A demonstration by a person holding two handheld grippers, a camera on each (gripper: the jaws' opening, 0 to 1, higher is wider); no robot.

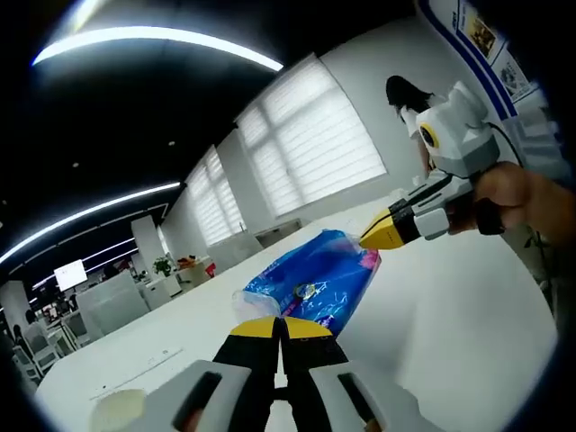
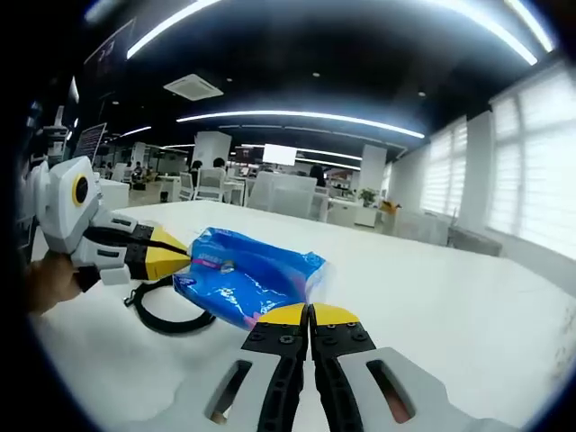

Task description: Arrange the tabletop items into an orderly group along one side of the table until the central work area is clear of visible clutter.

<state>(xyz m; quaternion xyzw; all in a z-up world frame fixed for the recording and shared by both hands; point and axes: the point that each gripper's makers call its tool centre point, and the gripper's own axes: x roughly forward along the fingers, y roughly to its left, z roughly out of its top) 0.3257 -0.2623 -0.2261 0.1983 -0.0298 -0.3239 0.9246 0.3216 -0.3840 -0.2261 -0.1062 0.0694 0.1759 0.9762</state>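
Nearest in the left gripper view, the left gripper [image 1: 282, 329] has its 2 yellow-tipped jaws pressed together, holding nothing, tips just short of the blue tissue pack [image 1: 310, 283] on the white table [image 1: 450, 315]. From the far end, the right gripper [image 2: 309, 315], equally closed and empty, meets the same pack, likely bracketing it to slide it aside. A black cable loop [image 2: 162, 315] lies beside it.

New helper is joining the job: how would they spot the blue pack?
On the white table, look between the two yellow-tipped tongs. The blue pack is a soft, shiny plastic bag with pink print, lying beside a black cable loop.
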